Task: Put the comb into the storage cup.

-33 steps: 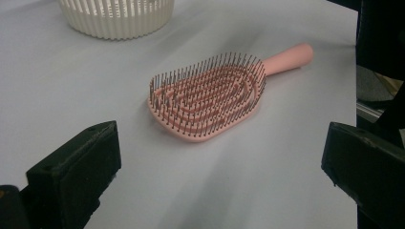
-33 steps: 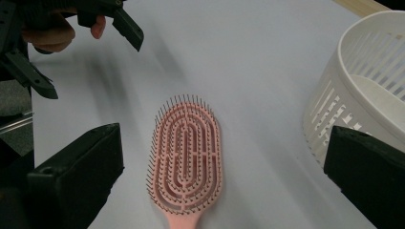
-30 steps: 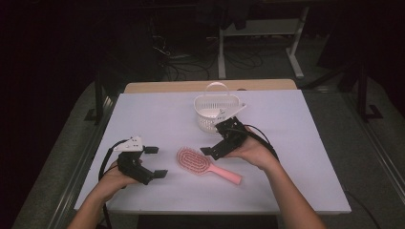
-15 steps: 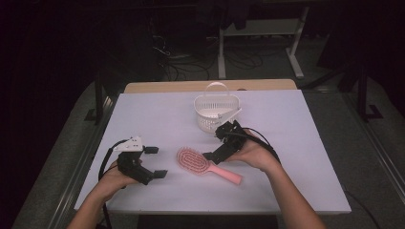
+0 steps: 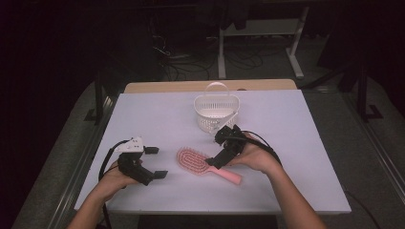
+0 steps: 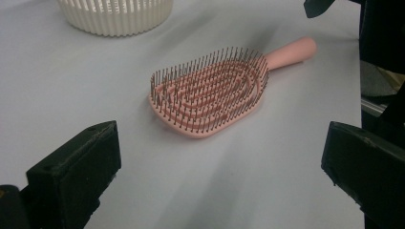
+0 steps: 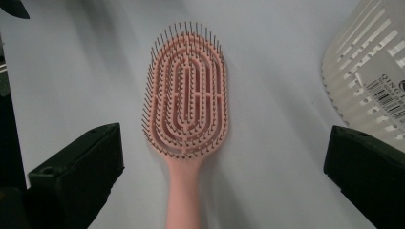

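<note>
Here we take the pink hairbrush (image 5: 206, 164) as our reference: it lies flat on the white table (image 5: 305, 138), bristles up, head toward the person's left and handle toward their right. We find the right hand-held gripper (image 5: 220, 152) directly over the handle end, held in the right hand (image 5: 255, 156); its jaws stand wide apart, one on each side of the handle, and grip nothing. In the right gripper view the hairbrush (image 7: 186, 114) lies centred between those jaws, handle nearest the camera. We find the left hand-held gripper (image 5: 155, 162) beside the brush head on the left, apart from it, jaws spread and empty, in the left hand (image 5: 117, 175). A white slatted basket (image 5: 217, 112) stands just beyond the hairbrush, toward the far edge
</note>
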A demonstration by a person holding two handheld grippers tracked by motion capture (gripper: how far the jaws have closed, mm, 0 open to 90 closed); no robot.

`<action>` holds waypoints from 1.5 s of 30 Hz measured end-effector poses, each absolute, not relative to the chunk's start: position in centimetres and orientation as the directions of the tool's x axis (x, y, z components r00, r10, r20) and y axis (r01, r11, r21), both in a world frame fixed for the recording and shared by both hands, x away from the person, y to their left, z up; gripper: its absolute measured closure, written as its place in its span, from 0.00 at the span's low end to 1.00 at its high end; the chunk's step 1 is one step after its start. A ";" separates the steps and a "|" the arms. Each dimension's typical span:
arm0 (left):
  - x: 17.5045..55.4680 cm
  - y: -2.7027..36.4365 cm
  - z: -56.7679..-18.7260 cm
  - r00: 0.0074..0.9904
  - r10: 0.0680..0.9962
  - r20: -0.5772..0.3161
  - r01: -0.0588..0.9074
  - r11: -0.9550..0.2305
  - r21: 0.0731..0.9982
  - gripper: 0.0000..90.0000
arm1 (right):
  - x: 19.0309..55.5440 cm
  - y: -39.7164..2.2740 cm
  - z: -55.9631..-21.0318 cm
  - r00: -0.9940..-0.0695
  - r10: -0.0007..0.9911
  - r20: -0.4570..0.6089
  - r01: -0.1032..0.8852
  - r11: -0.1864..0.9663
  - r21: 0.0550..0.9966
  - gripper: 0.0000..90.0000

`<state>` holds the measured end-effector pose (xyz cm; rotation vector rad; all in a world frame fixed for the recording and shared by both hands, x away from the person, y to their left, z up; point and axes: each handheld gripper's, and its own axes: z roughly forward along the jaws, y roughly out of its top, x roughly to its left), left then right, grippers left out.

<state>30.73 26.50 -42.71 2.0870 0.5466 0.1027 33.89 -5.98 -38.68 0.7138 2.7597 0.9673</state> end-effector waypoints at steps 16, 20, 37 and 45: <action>30.8 26.3 -42.8 0.897 0.422 -0.134 0.340 -0.463 0.818 0.00 | 33.4 -5.5 -39.6 -0.885 0.466 0.016 0.401 0.744 0.535 0.00; 30.8 26.4 -42.7 0.895 0.428 -0.129 0.339 -0.461 0.820 0.00 | 33.4 -5.4 -39.8 -0.884 0.468 0.018 0.410 0.754 0.514 0.00; 30.9 26.6 -42.7 0.891 0.433 -0.138 0.346 -0.451 0.823 0.00 | 33.4 -4.8 -40.5 -0.882 0.470 0.038 0.437 0.785 0.438 0.11; 30.9 26.6 -42.6 0.891 0.432 -0.138 0.346 -0.450 0.823 0.00 | 33.4 -4.5 -40.7 -0.881 0.471 0.036 0.444 0.799 0.406 0.16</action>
